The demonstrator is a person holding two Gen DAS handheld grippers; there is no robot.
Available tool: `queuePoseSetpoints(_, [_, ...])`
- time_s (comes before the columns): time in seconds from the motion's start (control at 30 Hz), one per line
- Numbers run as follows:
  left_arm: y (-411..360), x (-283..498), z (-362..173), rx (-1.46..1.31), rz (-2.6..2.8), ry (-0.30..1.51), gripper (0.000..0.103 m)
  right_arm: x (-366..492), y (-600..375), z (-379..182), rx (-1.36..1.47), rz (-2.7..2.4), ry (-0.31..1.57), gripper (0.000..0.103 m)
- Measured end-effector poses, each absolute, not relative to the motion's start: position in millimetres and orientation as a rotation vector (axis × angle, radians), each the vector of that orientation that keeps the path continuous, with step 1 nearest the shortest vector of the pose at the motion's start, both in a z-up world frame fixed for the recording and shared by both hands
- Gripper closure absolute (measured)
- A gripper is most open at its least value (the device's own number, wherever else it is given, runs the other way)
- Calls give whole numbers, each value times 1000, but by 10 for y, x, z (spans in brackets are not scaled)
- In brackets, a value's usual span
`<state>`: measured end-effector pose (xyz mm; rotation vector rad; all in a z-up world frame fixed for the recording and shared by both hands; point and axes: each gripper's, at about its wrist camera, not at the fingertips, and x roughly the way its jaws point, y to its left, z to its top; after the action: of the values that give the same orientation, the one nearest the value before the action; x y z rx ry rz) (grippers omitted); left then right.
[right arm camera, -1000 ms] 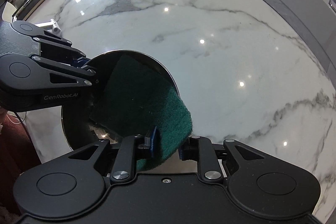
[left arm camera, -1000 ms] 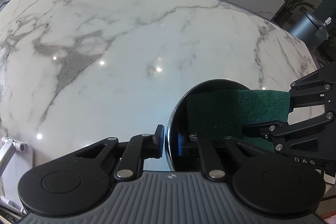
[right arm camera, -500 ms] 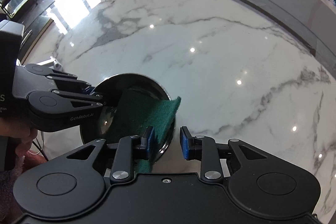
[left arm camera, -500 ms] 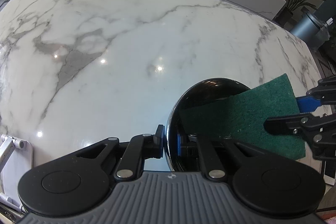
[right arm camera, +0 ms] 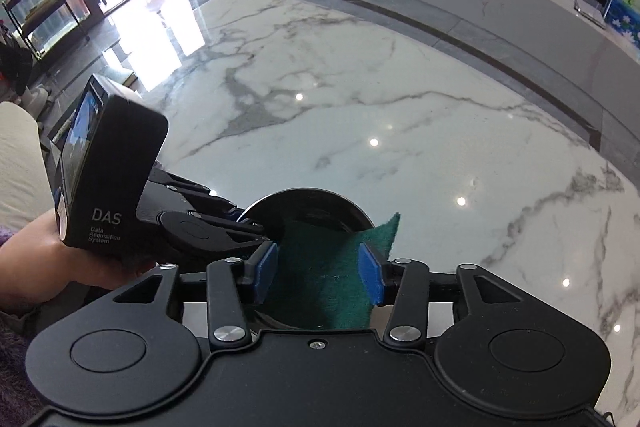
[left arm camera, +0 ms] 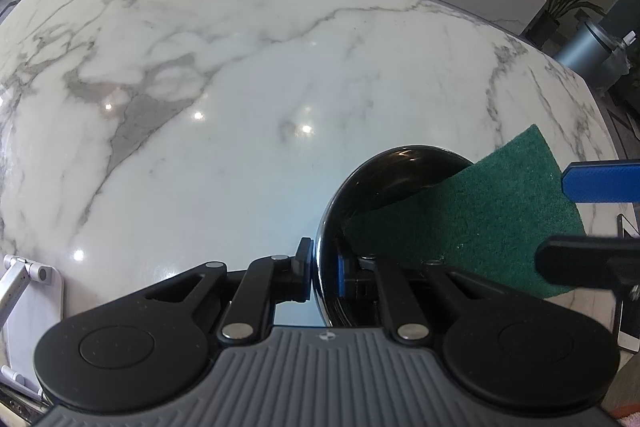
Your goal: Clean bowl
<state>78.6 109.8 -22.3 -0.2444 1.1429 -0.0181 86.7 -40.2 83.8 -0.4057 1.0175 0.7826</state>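
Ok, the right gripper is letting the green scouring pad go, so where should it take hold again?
Probably the free corner of the scouring pad that sticks out past the bowl rim, from the right. It is a thin sheet, half in the bowl, so pinch across its faces. The right gripper's jaws are opening around it; the left gripper clamps the rim opposite.

dark shiny bowl (left arm camera: 396, 179) on marble, green scouring pad (left arm camera: 472, 223) draped over its rim.
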Motion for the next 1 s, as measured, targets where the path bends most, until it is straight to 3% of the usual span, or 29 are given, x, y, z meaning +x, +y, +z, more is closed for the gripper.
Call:
queuePoseSetpoints(0.4, [1110, 772, -225, -247, -28, 1151, 93, 890, -312, 428, -559, 660, 1047, 48])
queuePoseSetpoints(0.8, [1108, 772, -226, -244, -31, 1154, 93, 1095, -321, 256, -477, 600, 1121, 44])
queuePoseSetpoints(0.87, [1109, 776, -226, -244, -32, 1154, 93, 1171, -355, 206, -435, 583, 1158, 45])
queuePoseSetpoints(1.0, [1111, 778, -226, -245, -34, 1155, 93, 1310, -459, 113, -339, 566, 1222, 58])
